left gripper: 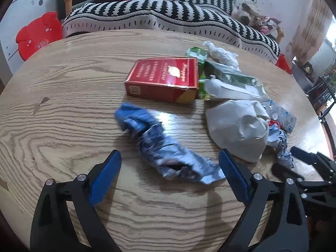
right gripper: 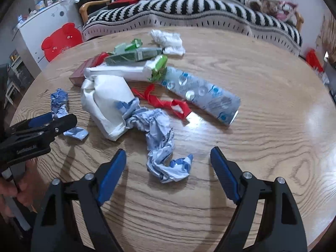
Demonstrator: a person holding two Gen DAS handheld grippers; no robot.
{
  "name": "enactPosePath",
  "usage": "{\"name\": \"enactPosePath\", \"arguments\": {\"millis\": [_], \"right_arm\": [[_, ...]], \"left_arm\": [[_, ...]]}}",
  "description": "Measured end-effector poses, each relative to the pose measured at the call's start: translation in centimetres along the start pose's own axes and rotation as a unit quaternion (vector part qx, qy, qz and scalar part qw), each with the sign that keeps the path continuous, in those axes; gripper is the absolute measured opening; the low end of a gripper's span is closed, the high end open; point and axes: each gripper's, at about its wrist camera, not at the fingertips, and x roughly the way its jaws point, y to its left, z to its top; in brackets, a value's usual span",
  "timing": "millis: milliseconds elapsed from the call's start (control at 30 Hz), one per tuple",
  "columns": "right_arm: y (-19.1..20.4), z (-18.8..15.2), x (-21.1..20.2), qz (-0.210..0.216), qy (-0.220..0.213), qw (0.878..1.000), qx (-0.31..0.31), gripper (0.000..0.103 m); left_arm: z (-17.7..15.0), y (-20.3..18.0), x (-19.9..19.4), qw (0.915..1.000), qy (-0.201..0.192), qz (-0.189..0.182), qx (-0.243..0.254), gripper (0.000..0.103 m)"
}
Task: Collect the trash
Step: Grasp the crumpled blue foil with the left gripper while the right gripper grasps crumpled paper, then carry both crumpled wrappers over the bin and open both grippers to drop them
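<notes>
Trash lies on a round wooden table (left gripper: 52,109). In the left wrist view my left gripper (left gripper: 170,163) is open, its blue pads on either side of a crumpled blue wrapper (left gripper: 159,145). Behind it lie a red box (left gripper: 163,77), a white crumpled bag (left gripper: 237,126), green packaging (left gripper: 197,54) and a white tissue (left gripper: 222,54). In the right wrist view my right gripper (right gripper: 168,161) is open around the near end of a crumpled blue-white wrapper (right gripper: 161,145). A red ribbon (right gripper: 163,103) and a silver-blue packet (right gripper: 201,92) lie beyond. The left gripper (right gripper: 56,121) shows at the left.
A sofa with a black-and-white striped cover (left gripper: 168,16) stands behind the table. A red pig-shaped stool (left gripper: 37,35) and a white cabinet (right gripper: 48,14) are at the left. The table edge (right gripper: 327,96) curves close on the right.
</notes>
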Motion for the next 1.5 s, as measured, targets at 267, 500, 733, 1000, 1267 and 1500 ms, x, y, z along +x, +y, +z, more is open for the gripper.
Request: {"name": "enactPosePath", "arguments": {"millis": [267,500,733,1000,1267,1500], "right_arm": [[1.4,-0.8,-0.8,-0.001,0.014,1.000,-0.022,0.028],[0.7,-1.9,-4.7,0.019,-0.020,1.000,0.010,0.027],[1.3,-4.3,-9.0,0.053,-0.041,0.997,0.034,0.027],[3.4,-9.6,-13.5,0.078,-0.050,0.995,0.031,0.027],[5.7,-15.7,-14.3,0.110,-0.013,0.994,0.024,0.027],[6.9,-20.3,-11.5,0.124,0.075,0.989,0.040,0.027]], "left_arm": [[-0.9,-1.0,-1.2,0.9992,-0.007,-0.019,0.035,0.047],[-2.4,-0.2,-3.2,0.9991,-0.002,-0.028,0.031,0.046],[-5.5,0.1,-7.8,0.9983,-0.001,-0.043,0.041,0.046],[-11.7,0.1,-12.6,0.9932,-0.009,-0.050,0.104,0.046],[-18.4,0.3,-14.7,0.9856,0.030,-0.095,0.137,0.046],[-23.4,-0.9,-13.5,0.9733,0.096,-0.121,0.169,0.046]]}}
